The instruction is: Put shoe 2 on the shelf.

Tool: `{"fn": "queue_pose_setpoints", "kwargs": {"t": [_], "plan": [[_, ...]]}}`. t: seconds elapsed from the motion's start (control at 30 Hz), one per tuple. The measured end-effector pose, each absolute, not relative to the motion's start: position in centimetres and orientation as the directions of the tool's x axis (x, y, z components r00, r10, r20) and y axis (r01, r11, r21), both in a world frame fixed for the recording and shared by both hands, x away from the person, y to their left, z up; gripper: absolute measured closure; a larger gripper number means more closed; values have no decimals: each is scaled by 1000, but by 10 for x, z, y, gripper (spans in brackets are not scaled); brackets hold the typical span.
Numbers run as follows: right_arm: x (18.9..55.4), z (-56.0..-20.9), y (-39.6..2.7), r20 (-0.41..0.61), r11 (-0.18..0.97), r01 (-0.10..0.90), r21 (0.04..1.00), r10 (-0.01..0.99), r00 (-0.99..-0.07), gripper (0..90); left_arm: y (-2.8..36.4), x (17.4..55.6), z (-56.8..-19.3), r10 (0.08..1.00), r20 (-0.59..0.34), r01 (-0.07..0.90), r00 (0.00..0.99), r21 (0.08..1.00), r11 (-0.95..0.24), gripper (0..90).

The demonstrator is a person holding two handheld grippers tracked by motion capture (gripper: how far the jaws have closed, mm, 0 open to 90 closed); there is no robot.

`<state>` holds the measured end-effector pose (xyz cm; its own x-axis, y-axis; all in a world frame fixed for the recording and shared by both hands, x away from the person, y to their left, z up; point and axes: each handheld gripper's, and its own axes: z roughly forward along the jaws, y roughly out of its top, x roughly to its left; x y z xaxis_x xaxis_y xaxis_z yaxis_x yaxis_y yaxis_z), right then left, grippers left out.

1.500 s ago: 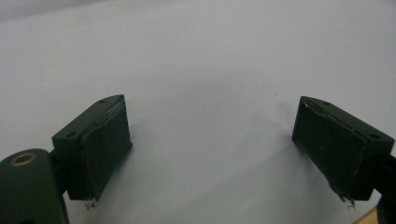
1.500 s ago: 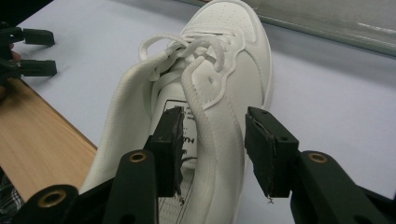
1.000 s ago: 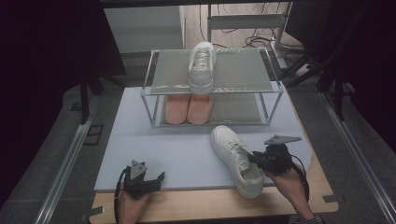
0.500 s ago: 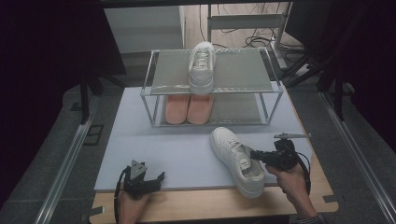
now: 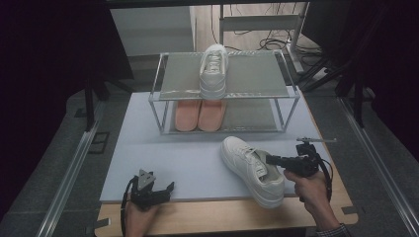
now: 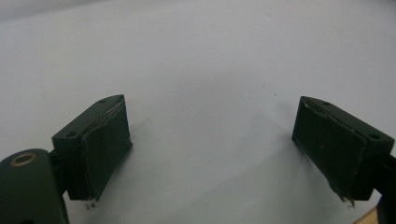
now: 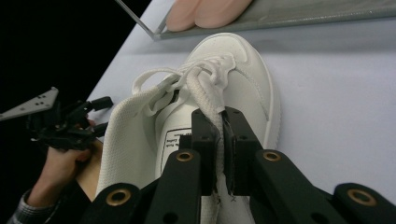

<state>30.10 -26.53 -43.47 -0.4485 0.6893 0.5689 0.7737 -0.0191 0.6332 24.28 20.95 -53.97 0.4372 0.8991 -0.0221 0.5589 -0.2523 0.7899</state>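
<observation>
The white shoe [image 5: 252,170] lies low and right of centre on the mat [image 5: 188,163], light with a soft collar, so the right gripper [image 7: 219,140], just closed on that collar's side wall, probably holds well, while the left gripper [image 6: 210,140] gapes empty.

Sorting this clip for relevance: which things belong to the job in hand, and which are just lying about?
In the job:
- right gripper, closed on the collar of the shoe on the mat
- rack
- shoe on the top shelf

Lying about:
- pink insoles on the lower shelf
- left gripper, open over bare mat
</observation>
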Motion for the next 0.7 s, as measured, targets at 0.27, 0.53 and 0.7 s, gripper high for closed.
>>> {"fn": "queue_pose_setpoints", "kwargs": {"t": [0.27, 0.53, 0.7], "plan": [[302, -422, -272, 614, -68, 772, 632, 652, -446, 841, 210, 243, -540, 899, -22, 559, 437, 790, -252, 112], [303, -406, -276, 644, -107, 764, 636, 618, -451, 840, 210, 243, -540, 899, -21, 557, 438, 791, -253, 112], [304, -399, -278, 663, -126, 761, 637, 593, -457, 839, 209, 243, -540, 899, -22, 557, 437, 791, -252, 112]]}}
